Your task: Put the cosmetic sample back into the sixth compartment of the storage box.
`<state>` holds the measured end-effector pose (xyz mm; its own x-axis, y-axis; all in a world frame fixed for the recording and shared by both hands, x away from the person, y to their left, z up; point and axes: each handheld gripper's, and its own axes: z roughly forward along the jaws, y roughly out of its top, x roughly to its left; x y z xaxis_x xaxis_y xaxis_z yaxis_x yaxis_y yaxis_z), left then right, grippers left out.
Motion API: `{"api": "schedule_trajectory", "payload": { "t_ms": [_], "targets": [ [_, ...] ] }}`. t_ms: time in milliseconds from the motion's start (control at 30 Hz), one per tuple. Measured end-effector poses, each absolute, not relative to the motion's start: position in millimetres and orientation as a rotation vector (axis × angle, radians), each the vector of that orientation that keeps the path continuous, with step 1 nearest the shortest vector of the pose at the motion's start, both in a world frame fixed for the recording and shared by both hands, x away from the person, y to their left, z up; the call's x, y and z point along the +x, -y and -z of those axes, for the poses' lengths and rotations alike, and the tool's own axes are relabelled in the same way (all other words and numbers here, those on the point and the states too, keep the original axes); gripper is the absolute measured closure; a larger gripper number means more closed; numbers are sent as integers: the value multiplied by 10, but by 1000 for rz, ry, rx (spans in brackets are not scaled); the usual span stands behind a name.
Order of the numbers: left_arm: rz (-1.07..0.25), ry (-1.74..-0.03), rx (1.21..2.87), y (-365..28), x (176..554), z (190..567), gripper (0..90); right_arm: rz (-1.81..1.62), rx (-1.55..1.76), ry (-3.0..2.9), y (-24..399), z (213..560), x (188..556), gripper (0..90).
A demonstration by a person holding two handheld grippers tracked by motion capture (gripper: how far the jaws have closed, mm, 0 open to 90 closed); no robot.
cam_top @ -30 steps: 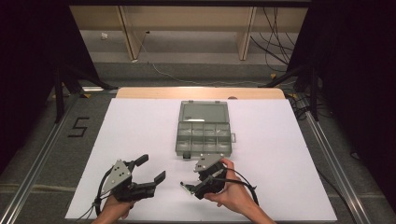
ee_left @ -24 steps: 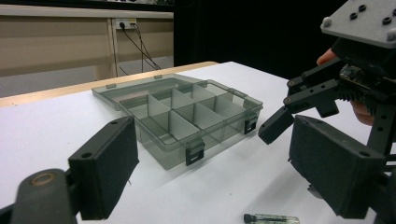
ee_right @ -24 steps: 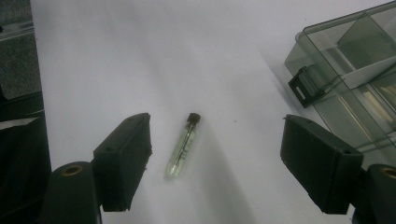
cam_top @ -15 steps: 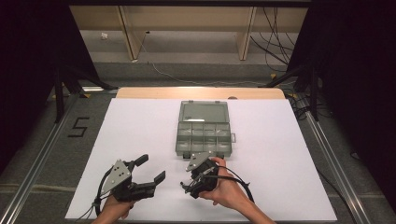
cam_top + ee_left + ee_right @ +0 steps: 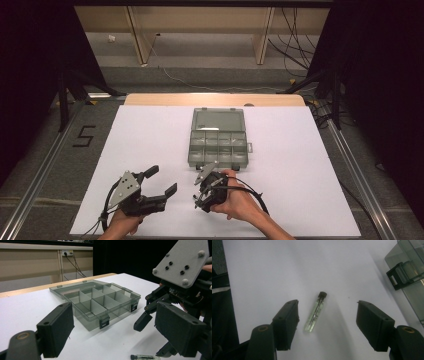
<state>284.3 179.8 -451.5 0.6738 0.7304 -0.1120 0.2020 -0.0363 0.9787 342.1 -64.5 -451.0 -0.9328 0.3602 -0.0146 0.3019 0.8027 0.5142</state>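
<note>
Now my right gripper (image 5: pixel 327 322) has just been closing its jaws; the small clear glass vial with black cap (image 5: pixel 315 312) lies between them, ungripped. Pickup and boxing in the smoky transparent plastic compartment case (image 5: pixel 218 137) remain; my left gripper (image 5: pixel 162 181) gapes empty.

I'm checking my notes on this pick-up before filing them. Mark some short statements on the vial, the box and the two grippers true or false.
1. The vial lies flat on the table. True.
2. The right gripper is clamped on the vial. False: its jaws have been closing, but the pads stand clear on both sides.
3. The organiser box is open. True.
4. The left gripper holds the box. False: open, empty, apart from it.
</note>
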Motion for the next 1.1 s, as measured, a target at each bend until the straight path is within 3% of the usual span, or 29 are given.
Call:
{"api": "schedule_trajectory", "payload": {
  "t_ms": [1100],
  "targets": [
    [-504, -786, 1587, -1799, 2842, 4515, 150, -596, 435, -2992, 439, 4622, 3449, 640]
  ]
}}
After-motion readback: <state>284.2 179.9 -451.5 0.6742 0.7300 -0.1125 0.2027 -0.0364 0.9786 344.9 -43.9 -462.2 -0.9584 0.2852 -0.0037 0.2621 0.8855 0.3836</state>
